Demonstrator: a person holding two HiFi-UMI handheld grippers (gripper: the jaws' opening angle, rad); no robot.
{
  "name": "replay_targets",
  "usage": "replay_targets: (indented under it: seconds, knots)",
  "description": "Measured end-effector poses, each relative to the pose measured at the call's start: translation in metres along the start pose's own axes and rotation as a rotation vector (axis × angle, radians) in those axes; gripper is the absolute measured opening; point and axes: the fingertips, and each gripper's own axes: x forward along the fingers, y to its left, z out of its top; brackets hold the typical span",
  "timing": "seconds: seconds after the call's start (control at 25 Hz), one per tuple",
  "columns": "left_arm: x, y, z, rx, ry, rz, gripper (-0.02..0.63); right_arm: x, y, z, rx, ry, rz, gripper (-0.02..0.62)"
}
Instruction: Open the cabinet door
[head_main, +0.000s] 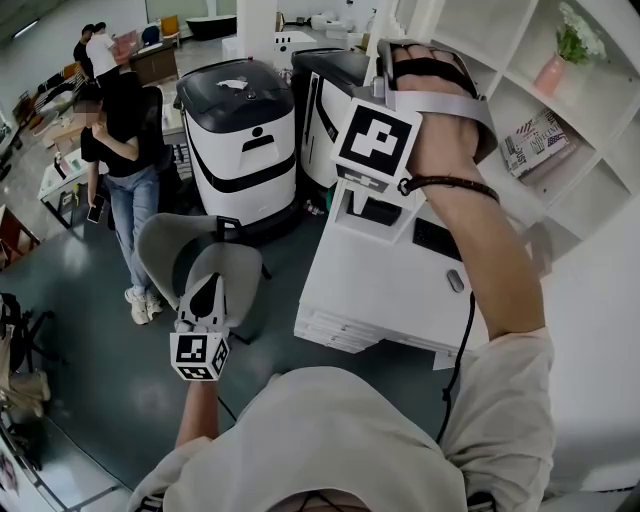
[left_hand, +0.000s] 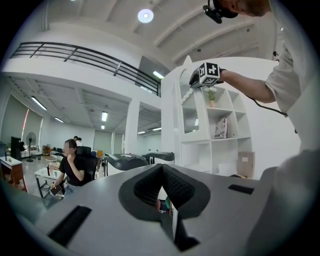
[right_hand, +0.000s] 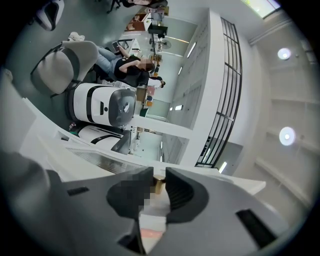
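The white cabinet door (left_hand: 190, 118) has a ribbed glass pane and an arched top, at the left end of a white shelf unit (left_hand: 227, 150). My right gripper (right_hand: 160, 173) is raised to it, its jaws shut on the door's small brass knob (right_hand: 159, 184). In the head view my hand hides those jaws; only the marker cube (head_main: 375, 140) shows. From the left gripper view, the right gripper (left_hand: 196, 79) sits at the door's top edge. My left gripper (head_main: 207, 287) hangs low at the left, away from the cabinet, its tips (left_hand: 162, 169) together on nothing.
Two white-and-black machines (head_main: 245, 140) stand left of the shelf unit, with a grey chair (head_main: 190, 255) before them. A person (head_main: 125, 150) stands beyond the chair. A low white drawer cabinet (head_main: 390, 290) sits under my right arm. A pink vase (head_main: 552, 72) and a book (head_main: 535, 142) rest on shelves.
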Motion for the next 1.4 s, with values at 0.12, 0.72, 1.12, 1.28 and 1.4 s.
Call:
replay_targets:
  seconds: [0.12,0.72,1.12,1.28,1.4]
  knots:
    - [-0.005,0.007,-0.002,-0.005,0.002,0.015,-0.002,0.001,-0.001,0.008,-0.019,0.011,0.012,0.08]
    - [-0.028,0.036,-0.006,-0.022,0.005,0.083,-0.002,0.006,-0.006,0.042,-0.064,0.013,0.035,0.08]
    - [-0.041,0.047,-0.012,-0.031,0.015,0.119,-0.002,0.007,-0.008,0.06,-0.079,-0.024,0.041,0.069]
    - [-0.046,0.05,-0.012,-0.032,0.016,0.132,-0.002,0.007,-0.008,0.067,-0.074,-0.047,0.048,0.053]
    - [-0.048,0.051,-0.011,-0.033,0.015,0.135,-0.002,0.005,-0.012,0.07,-0.065,-0.064,0.033,0.005]
